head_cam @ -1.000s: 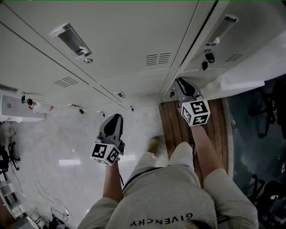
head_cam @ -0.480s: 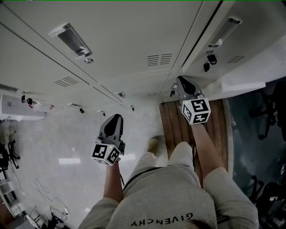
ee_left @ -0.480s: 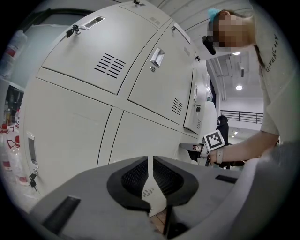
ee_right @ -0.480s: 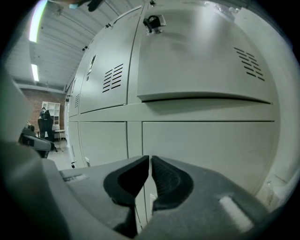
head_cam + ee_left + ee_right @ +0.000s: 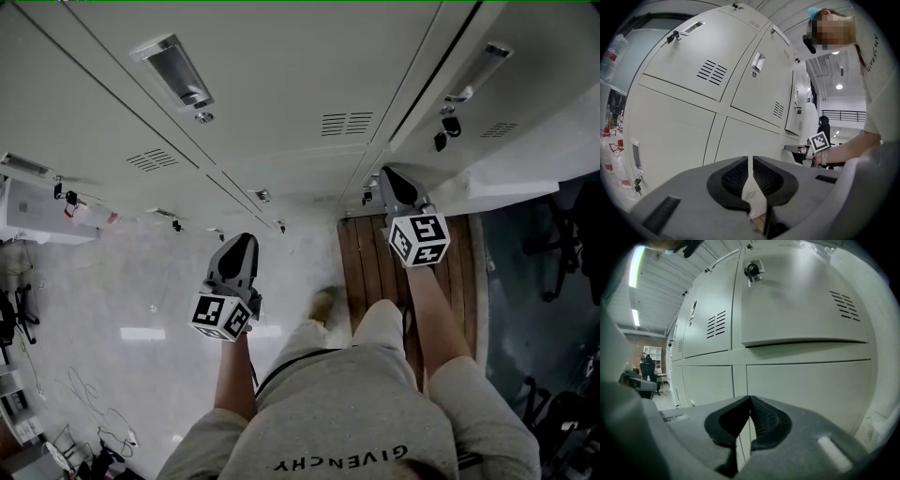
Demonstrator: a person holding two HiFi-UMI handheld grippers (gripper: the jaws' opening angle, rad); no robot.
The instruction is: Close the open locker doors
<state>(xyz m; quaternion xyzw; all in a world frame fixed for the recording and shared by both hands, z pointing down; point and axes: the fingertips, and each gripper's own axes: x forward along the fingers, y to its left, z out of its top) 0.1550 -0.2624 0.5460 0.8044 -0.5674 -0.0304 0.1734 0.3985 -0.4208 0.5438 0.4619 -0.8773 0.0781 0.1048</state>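
A wall of pale grey lockers (image 5: 281, 84) fills the far side. One upper door (image 5: 506, 173) on the right stands slightly ajar, its lower edge proud of the frame; the right gripper view shows this door (image 5: 801, 305) with a key in its lock (image 5: 752, 269). My right gripper (image 5: 386, 174) points at the lockers just below and left of that door. Its jaws have just been closing and now meet with nothing between them (image 5: 750, 398). My left gripper (image 5: 239, 246) hangs a little back from the closed lower doors, jaws together and empty (image 5: 750, 158).
A strip of wooden floor (image 5: 370, 262) lies under the right arm, with glossy pale floor (image 5: 122, 309) to the left. Office chairs (image 5: 562, 234) stand at the right. Shelves with bottles (image 5: 56, 211) are at the left, and cables (image 5: 84, 412) lie on the floor.
The head view has shifted a little, so the lockers sit slightly lower in the picture. Both grippers stay about where they were.
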